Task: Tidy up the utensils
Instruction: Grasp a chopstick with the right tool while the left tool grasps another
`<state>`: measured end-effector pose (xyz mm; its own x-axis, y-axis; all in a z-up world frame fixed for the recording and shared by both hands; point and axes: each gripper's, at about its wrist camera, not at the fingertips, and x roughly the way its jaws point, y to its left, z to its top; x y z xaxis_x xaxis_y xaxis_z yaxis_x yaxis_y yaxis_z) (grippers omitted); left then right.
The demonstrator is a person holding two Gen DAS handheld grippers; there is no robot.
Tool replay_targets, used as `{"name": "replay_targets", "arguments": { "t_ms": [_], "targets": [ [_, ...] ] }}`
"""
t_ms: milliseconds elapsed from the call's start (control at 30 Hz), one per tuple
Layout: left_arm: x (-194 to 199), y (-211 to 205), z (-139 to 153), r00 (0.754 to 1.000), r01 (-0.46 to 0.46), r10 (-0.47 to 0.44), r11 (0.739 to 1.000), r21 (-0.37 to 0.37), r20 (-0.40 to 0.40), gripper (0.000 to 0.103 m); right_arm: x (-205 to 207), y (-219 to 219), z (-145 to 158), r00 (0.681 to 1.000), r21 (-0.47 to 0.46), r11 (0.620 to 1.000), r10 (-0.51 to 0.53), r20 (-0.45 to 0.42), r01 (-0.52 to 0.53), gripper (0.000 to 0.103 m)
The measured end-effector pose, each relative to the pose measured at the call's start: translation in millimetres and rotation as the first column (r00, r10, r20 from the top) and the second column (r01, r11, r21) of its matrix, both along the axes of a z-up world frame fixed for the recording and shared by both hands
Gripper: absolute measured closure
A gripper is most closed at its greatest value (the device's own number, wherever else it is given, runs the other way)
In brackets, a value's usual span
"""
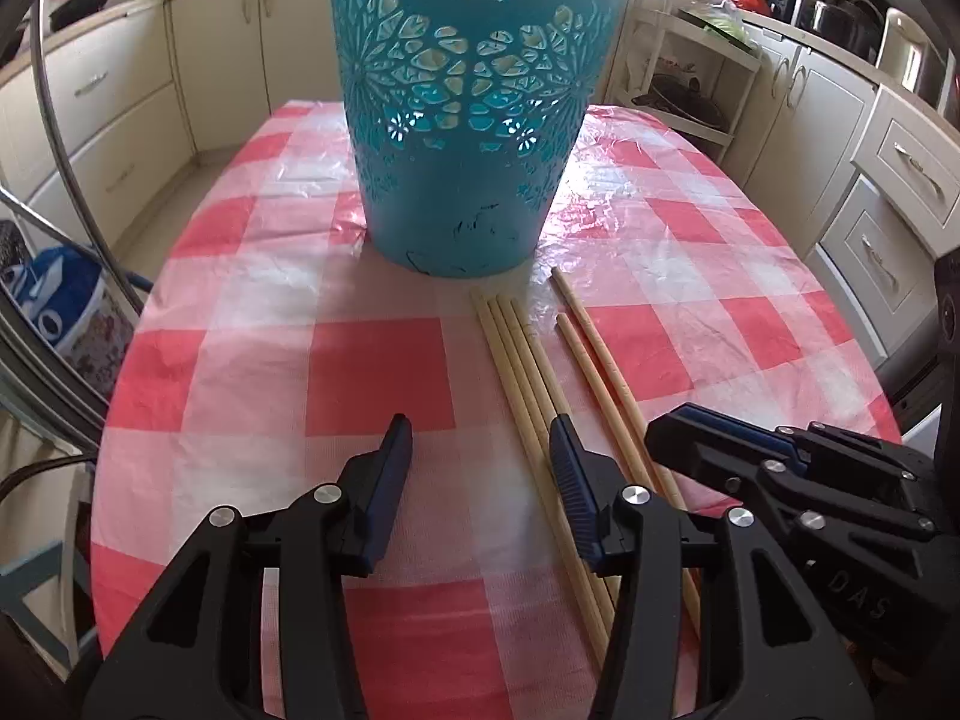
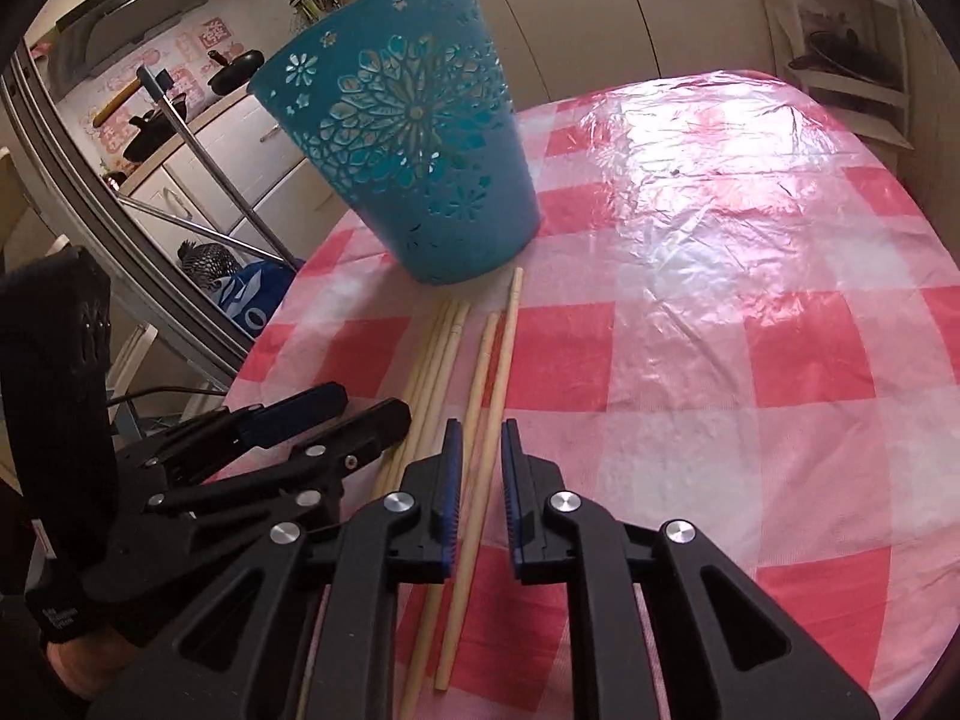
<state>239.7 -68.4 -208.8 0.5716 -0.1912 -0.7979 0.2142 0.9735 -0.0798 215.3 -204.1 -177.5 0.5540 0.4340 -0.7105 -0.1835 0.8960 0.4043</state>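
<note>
We see all six chopsticks (image 1: 528, 360) on the bench (image 1: 372, 372), none visibly in the teal basket (image 1: 474, 120). The left gripper (image 1: 480, 450) fingers stand open and empty; the right gripper (image 2: 480, 462) fingers are nearly closed around one chopstick (image 2: 474, 420), contact unclear.

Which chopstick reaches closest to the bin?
The longer chopstick of the separate right-hand pair; its tip nearly meets the teal bin, beyond the others.

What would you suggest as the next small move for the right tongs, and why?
Probably finish closing and lift. The right tongs are closing with two chopsticks between their tips, not yet pinched. The other chopsticks lie beside them on the checked tablecloth, and the blue bin stands just beyond. The left tongs stand open, holding nothing.
</note>
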Motion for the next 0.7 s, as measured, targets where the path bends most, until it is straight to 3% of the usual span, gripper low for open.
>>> {"name": "replay_targets", "arguments": {
  "t_ms": [167, 467, 633, 700],
  "targets": [
    [2, 2, 0, 1.0, -0.002, 0.003, 1.0, 0.027, -0.007, 0.057, 3, 11, 0, 1.0, -0.104, 0.994, 0.013, 0.001, -0.013, 0.094],
    [15, -6, -2, 1.0, 0.011, -0.009, 0.994, 0.106, -0.024, 0.058, 21, 10, -3, 1.0, -0.097, 0.995, -0.001, -0.031, -0.002, 0.095],
    [25, -4, 1, 0.998, 0.015, -0.01, 0.996, 0.091, -0.06, 0.062, 18, 12, 0, 0.998, -0.139, 0.99, 0.02, -0.055, -0.028, 0.097],
    [28, -6, 0, 0.998, 0.027, -0.019, 0.993, 0.117, -0.066, 0.062, 17, 12, 0, 0.997, -0.144, 0.989, 0.028, -0.07, -0.038, 0.097]
  ]
}}
